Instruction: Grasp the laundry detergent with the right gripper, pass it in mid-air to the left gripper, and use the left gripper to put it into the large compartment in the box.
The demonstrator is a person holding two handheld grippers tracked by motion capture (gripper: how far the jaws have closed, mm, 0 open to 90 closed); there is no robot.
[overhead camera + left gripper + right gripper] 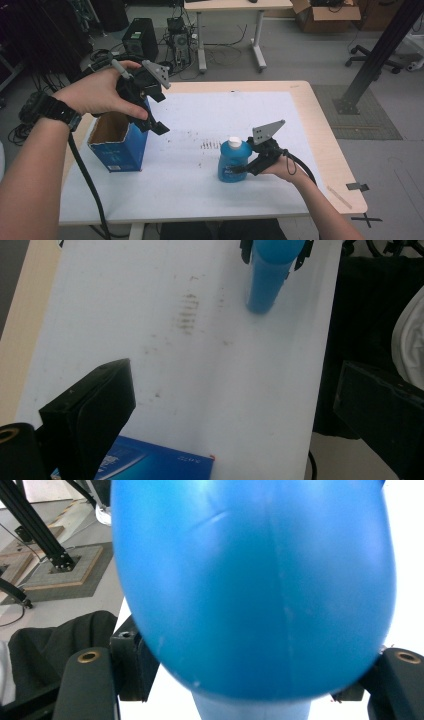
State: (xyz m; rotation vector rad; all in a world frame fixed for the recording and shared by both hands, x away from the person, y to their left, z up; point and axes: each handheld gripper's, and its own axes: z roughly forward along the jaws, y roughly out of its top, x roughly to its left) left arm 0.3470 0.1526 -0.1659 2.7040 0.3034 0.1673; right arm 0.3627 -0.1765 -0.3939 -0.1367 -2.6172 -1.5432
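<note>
- We see a blue bottle with a white cap standing upright on the white sheet that covers the tabletop, right at the front end of the right tool.
- In the right gripper view the bottle's rounded blue body sits between the two black jaws, which flank it low on either side; the jaws appear to touch its sides, so we read the right tool as gripping the bottle.
- In the left gripper view the same bottle shows far ahead, with the right tool's jaws clasping it on both sides.
- The right tool lies low, close to the sheet, held level in the person's right hand, with its grey plate standing above it.
- Well apart from the right tool, across the sheet, we see an open blue box standing upright near the sheet's edge, its brown inside showing.
- The left tool hangs just above the box's open top, in the person's left hand, pointing down and toward the bottle.
- Its jaws stand wide apart with nothing between them; in the left gripper view the box's corner lies just under the left tool's jaws.
- Between the box and the bottle, brownish smudges mark the sheet.
- A black cable trails down from the left tool along the person's forearm.
</note>
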